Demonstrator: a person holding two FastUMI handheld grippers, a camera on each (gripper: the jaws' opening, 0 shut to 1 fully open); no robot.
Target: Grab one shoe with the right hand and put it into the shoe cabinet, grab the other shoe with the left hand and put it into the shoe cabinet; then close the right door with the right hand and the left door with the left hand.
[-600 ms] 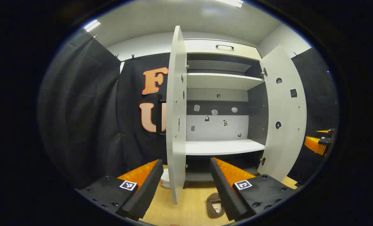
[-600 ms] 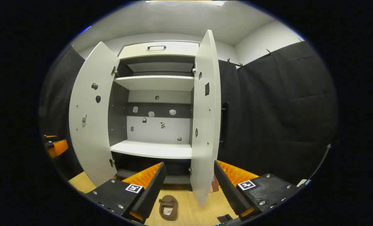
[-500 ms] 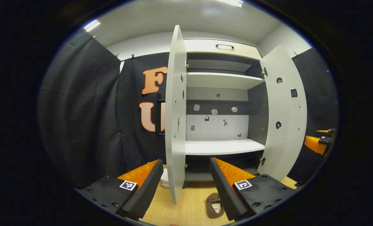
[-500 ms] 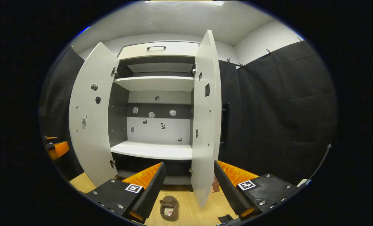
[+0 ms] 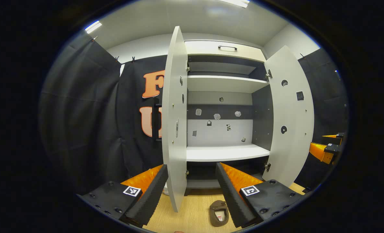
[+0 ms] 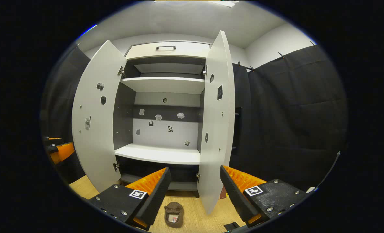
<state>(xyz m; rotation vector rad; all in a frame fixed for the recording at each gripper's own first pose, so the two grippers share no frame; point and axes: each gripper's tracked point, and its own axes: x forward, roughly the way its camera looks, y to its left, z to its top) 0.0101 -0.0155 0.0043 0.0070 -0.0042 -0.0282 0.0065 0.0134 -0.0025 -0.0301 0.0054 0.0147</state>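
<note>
Left gripper view: low, near the floor, facing the open shoe cabinet [image 5: 224, 106] from its left door's [image 5: 174, 123] side. Right gripper view: same height, from the right door's [image 6: 216, 123] side. Shared: cabinet interior, brown shoe [image 6: 173, 214].

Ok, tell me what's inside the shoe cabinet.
No shoes: the shoe cabinet has bare white shelves and small stickers on its back panel. The bottom compartment is dark and partly hidden by gripper fingers.
</note>
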